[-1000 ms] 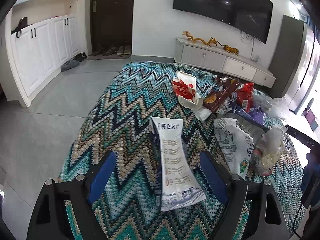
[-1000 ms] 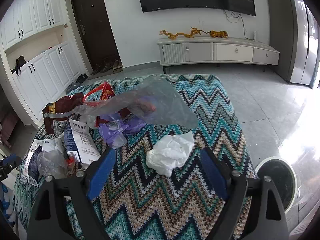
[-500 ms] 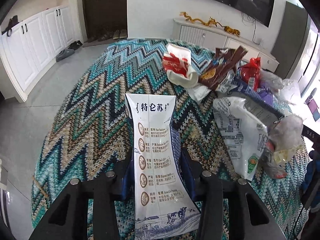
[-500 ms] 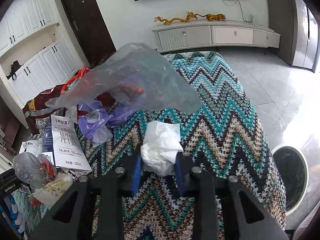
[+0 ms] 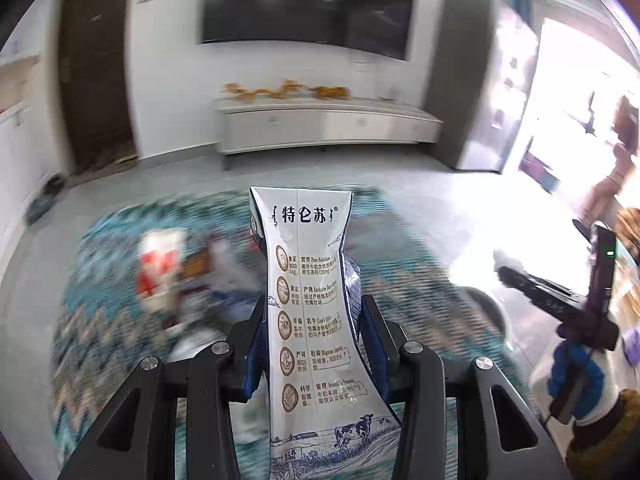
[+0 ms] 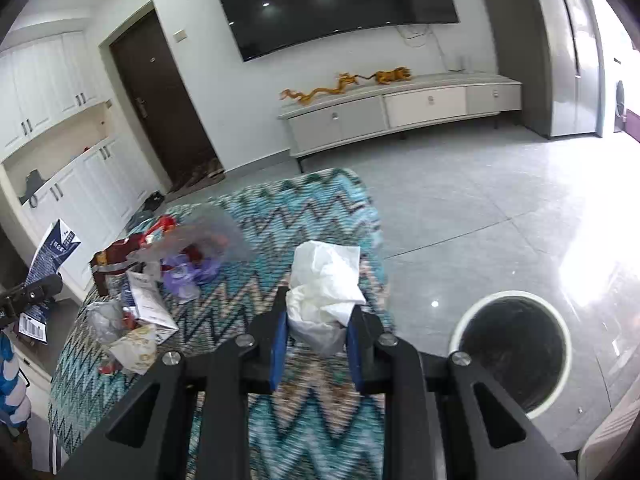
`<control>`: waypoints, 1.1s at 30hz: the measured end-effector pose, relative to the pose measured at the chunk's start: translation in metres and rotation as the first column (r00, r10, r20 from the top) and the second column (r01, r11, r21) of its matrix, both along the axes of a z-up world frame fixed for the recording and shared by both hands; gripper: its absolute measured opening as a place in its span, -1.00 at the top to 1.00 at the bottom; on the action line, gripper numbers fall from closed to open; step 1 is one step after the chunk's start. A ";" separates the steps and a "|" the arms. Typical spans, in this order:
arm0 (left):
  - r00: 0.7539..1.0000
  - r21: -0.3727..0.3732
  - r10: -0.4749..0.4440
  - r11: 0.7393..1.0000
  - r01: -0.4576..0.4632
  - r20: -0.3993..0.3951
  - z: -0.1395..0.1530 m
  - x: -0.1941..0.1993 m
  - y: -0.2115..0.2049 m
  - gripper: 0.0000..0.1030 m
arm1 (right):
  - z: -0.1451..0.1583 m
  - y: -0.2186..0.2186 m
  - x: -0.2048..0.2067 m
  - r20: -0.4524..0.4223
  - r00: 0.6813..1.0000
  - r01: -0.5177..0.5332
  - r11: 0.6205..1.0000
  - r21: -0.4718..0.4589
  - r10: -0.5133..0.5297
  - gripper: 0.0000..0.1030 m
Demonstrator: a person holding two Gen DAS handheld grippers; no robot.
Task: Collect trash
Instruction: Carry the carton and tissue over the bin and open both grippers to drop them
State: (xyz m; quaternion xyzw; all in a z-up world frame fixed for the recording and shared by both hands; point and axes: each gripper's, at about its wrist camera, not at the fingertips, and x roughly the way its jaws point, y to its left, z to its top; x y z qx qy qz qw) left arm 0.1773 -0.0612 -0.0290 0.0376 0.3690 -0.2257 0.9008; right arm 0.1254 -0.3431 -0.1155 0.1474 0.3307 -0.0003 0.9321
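Trash split between both grippers now. Left gripper [image 5: 310, 344]: jaws clamped on a flattened milk carton [image 5: 308, 312], white with blue print and a cow at the bottom, carton lifted clear of the desk [image 5: 100, 320] and standing up between the blue pads. Its jaws have just been closing, carton between them. Desk below is motion-blurred; a red-and-white wrapper [image 5: 158, 264] lies on the zigzag cloth, left of the carton.

Right gripper [image 6: 316, 340]: jaws pinched on a crumpled white tissue [image 6: 324, 292], held above the desk edge. Jaws have just been closing here too, tissue between them. Round bin [image 6: 512, 354] with white rim and dark inside stands on the floor, right of the desk, just beside the right gripper. Remaining trash pile [image 6: 160, 280] sits on the desk's left part: clear plastic bag, purple wrapper, red-brown packet, another carton. Left gripper's carton shows at the far left edge of the right wrist view.
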 end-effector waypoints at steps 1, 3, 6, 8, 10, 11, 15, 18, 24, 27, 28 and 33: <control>0.999 0.001 -0.044 0.999 0.044 0.001 0.002 0.002 -0.021 0.20 | 0.000 -0.014 -0.008 -0.005 1.000 0.030 1.000 -0.001 -0.030 0.54; 0.991 -0.004 -0.136 0.991 0.136 -0.016 0.002 0.007 -0.070 0.20 | -0.008 -0.052 -0.023 -0.034 0.994 0.101 0.995 0.002 -0.101 0.54; 0.966 -0.012 -0.255 0.967 0.255 -0.043 -0.004 0.013 -0.146 0.20 | -0.030 -0.099 -0.036 -0.097 0.978 0.187 0.982 -0.005 -0.187 0.51; 0.944 -0.021 -0.319 0.948 0.319 -0.082 -0.017 0.021 -0.196 0.20 | -0.050 -0.125 -0.042 -0.138 0.963 0.233 0.973 -0.005 -0.231 0.49; 0.928 -0.010 -0.356 0.934 0.357 -0.111 -0.033 0.028 -0.244 0.20 | -0.068 -0.145 -0.041 -0.176 0.952 0.254 0.967 -0.011 -0.252 0.49; 0.920 -0.013 -0.370 0.928 0.372 -0.127 -0.041 0.029 -0.261 0.20 | -0.077 -0.153 -0.040 -0.190 0.947 0.262 0.965 -0.010 -0.259 0.49; 0.894 -0.013 -0.388 0.918 0.395 -0.226 -0.078 0.033 -0.325 0.19 | -0.108 -0.180 -0.028 -0.231 0.935 0.276 0.961 -0.001 -0.269 0.49; 0.877 -0.029 -0.381 0.920 0.390 -0.292 -0.105 0.049 -0.352 0.17 | -0.129 -0.198 -0.017 -0.261 0.924 0.293 0.956 0.011 -0.280 0.48; 0.863 -0.071 -0.399 0.915 0.397 -0.311 -0.117 0.057 -0.364 -0.32 | -0.162 -0.223 -0.008 -0.312 0.892 0.349 0.937 0.018 -0.327 -0.03; 0.867 -0.075 -0.402 0.914 0.399 -0.294 -0.112 0.056 -0.347 -0.33 | -0.168 -0.227 -0.007 -0.330 0.879 0.366 0.931 0.007 -0.343 -0.09; 0.872 -0.076 -0.402 0.914 0.397 -0.278 -0.107 0.054 -0.340 -0.33 | -0.169 -0.228 -0.008 -0.332 0.877 0.370 0.929 0.002 -0.348 -0.09; 0.921 -0.056 -0.367 0.930 0.363 -0.131 -0.059 0.042 -0.292 -0.33 | -0.146 -0.215 -0.017 -0.308 0.880 0.372 0.928 -0.027 -0.362 -0.10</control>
